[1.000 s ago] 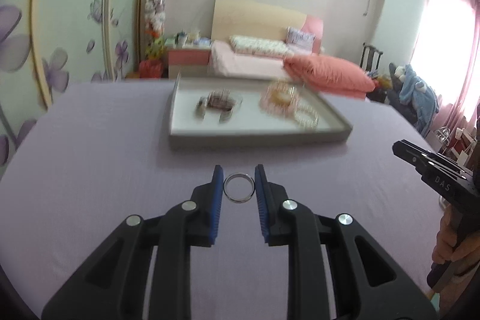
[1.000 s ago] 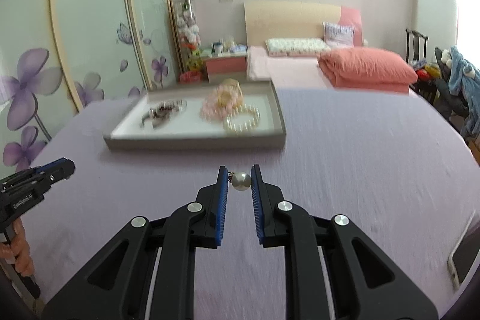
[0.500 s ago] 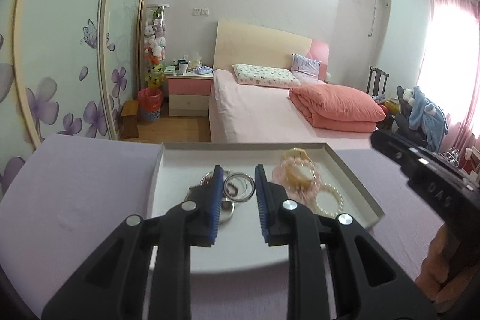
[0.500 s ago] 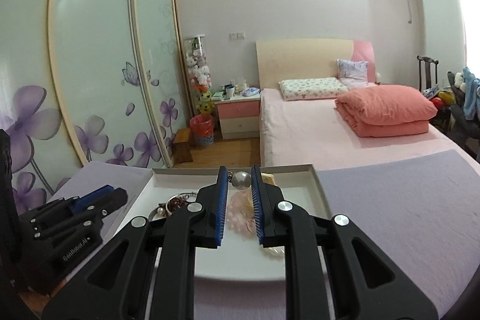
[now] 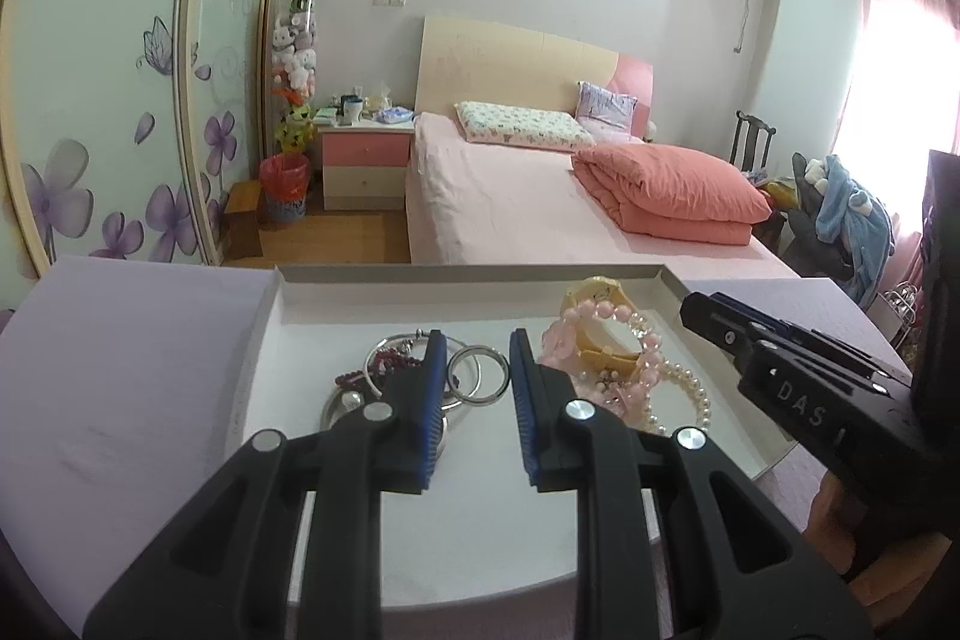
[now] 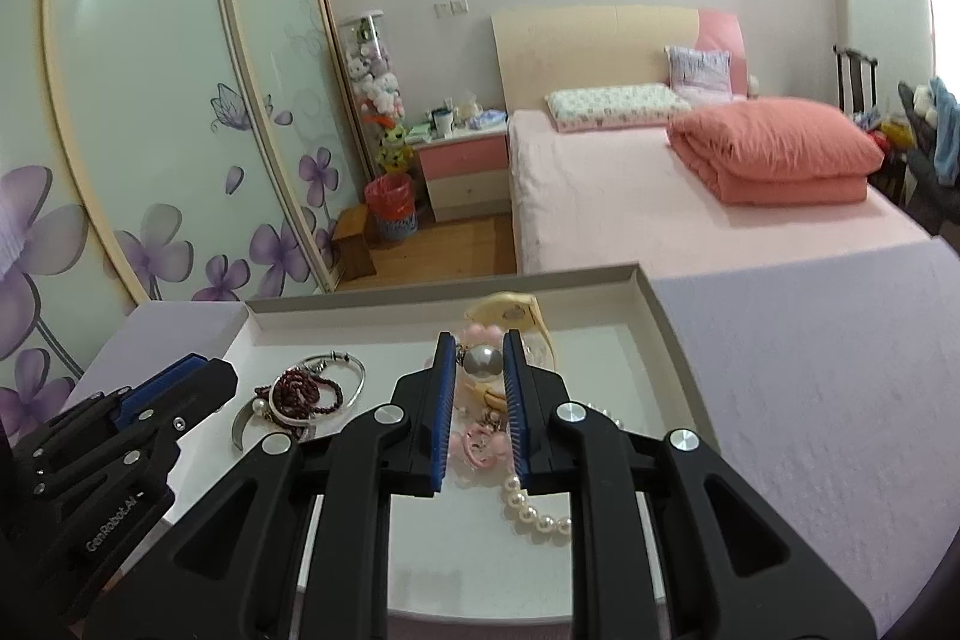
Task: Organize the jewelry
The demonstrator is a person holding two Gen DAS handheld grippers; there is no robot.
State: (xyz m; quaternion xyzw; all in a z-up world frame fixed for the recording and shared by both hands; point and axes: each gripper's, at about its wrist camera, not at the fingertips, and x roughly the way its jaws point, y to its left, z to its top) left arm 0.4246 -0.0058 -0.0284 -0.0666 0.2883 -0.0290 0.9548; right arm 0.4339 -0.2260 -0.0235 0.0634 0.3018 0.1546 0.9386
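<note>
My left gripper (image 5: 478, 361) is shut on a silver ring (image 5: 478, 375) and holds it over the white tray (image 5: 468, 273), above a silver bangle and dark red beads (image 5: 384, 361). My right gripper (image 6: 478, 361) is shut on a pearl earring (image 6: 483, 360) and holds it over the same tray (image 6: 651, 307), above the pink bead bracelet (image 6: 480, 445) and the yellow bangle (image 6: 510, 311). A pearl bracelet (image 6: 534, 511) lies below the right fingers. The right gripper also shows at the right of the left wrist view (image 5: 708, 313).
The tray sits on a lilac tablecloth (image 6: 810, 370) near the table's far edge. Pink beads and a yellow bangle (image 5: 600, 334) lie in the tray's right half. A bed, a nightstand and sliding wardrobe doors stand behind the table.
Both grippers have moved forward from the open tablecloth to over the tray, then lower and closer to the jewelry, each still holding its piece.
</note>
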